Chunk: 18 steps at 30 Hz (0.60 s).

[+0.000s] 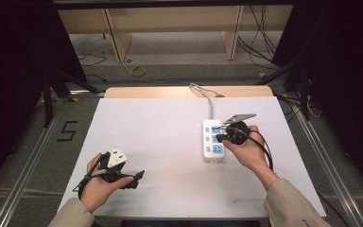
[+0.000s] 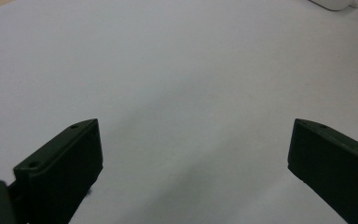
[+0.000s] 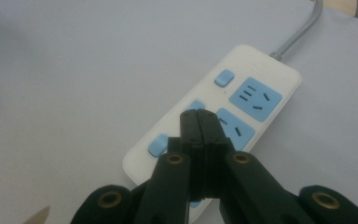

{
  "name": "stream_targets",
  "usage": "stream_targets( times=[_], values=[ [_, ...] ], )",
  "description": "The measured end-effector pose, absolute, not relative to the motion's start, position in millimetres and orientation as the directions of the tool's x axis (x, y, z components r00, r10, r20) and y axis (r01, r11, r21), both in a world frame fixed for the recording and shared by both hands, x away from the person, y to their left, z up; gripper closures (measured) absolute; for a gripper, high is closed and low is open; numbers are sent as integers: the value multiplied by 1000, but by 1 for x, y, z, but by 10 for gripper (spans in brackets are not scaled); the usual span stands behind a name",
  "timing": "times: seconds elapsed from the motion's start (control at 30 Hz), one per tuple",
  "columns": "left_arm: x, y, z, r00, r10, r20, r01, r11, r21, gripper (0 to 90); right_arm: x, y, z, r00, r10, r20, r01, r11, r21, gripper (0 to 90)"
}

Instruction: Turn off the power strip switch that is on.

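A white power strip (image 1: 212, 140) with blue sockets and blue switch buttons lies right of centre on the white table sheet (image 1: 170, 142). My right gripper (image 1: 220, 137) is shut with nothing between its jaws. In the right gripper view its tips (image 3: 199, 117) sit over the middle of the power strip (image 3: 265, 70), between a blue switch (image 3: 224, 78) and a lower switch (image 3: 158, 143). Whether the tips touch the strip is unclear. My left gripper (image 1: 135, 179) rests low at the front left. It stands wide open (image 2: 193, 140) over bare sheet.
The strip's grey cord (image 1: 209, 100) runs to the table's back edge. A corner of the strip (image 2: 338, 3) appears at the top right of the left gripper view. Cables (image 1: 260, 38) and wooden shelving (image 1: 170, 23) lie on the floor beyond the table.
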<state>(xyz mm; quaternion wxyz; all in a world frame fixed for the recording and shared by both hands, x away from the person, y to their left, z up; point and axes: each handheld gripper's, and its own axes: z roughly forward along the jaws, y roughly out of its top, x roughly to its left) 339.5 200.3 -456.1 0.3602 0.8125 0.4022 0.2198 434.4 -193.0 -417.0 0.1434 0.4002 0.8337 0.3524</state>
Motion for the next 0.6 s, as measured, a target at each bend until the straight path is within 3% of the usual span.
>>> stream_targets(
  times=[0.6],
  values=[
    [340,201,-456,583,810,68,495,-420,761,27,443,-187,-419,-641,766,36,569,443,693,900]
  ],
)
